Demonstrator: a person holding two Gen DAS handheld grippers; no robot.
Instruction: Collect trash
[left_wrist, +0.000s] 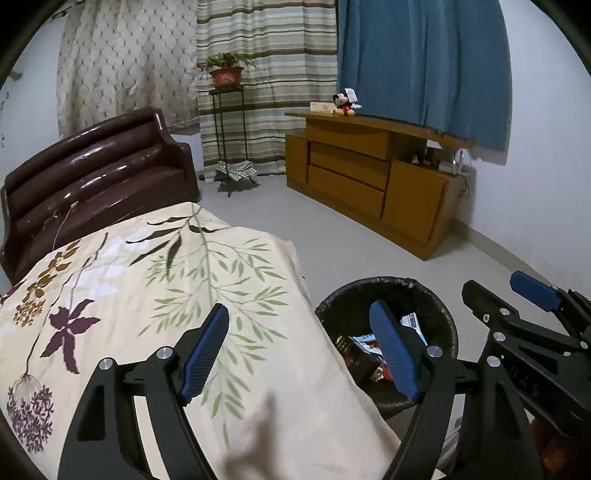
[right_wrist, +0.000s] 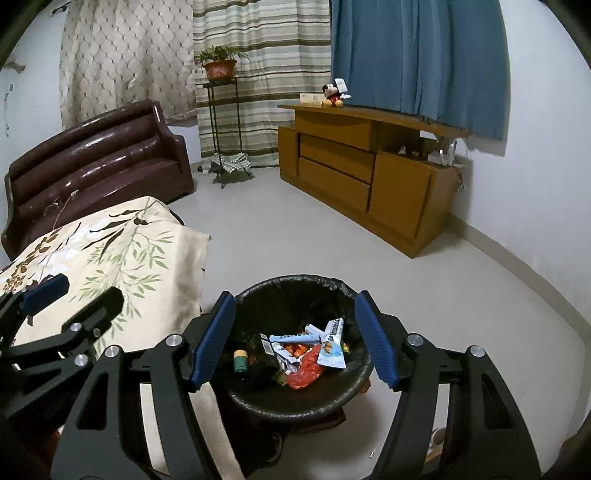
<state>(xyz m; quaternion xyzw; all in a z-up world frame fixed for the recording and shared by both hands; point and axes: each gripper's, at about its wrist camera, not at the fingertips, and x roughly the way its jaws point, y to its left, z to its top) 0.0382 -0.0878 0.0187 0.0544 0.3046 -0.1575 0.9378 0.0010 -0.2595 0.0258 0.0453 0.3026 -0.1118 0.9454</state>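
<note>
A black trash bin (right_wrist: 295, 402) with a black liner stands on the floor beside the table. It holds wrappers (right_wrist: 332, 343), a red bag (right_wrist: 304, 373) and a small green-capped bottle (right_wrist: 240, 360). My right gripper (right_wrist: 295, 339) is open and empty, directly above the bin. My left gripper (left_wrist: 303, 354) is open and empty over the table's edge, with the bin (left_wrist: 347, 314) to its right. The right gripper (left_wrist: 517, 306) shows at the right of the left wrist view, the left gripper (right_wrist: 70, 295) at the left of the right wrist view.
A table under a floral cloth (left_wrist: 147, 295) lies left of the bin. A brown sofa (left_wrist: 92, 173) stands behind it. A plant stand (left_wrist: 227, 129) is by the curtains. A wooden cabinet (left_wrist: 369, 177) with a plush toy (left_wrist: 343, 105) lines the right wall.
</note>
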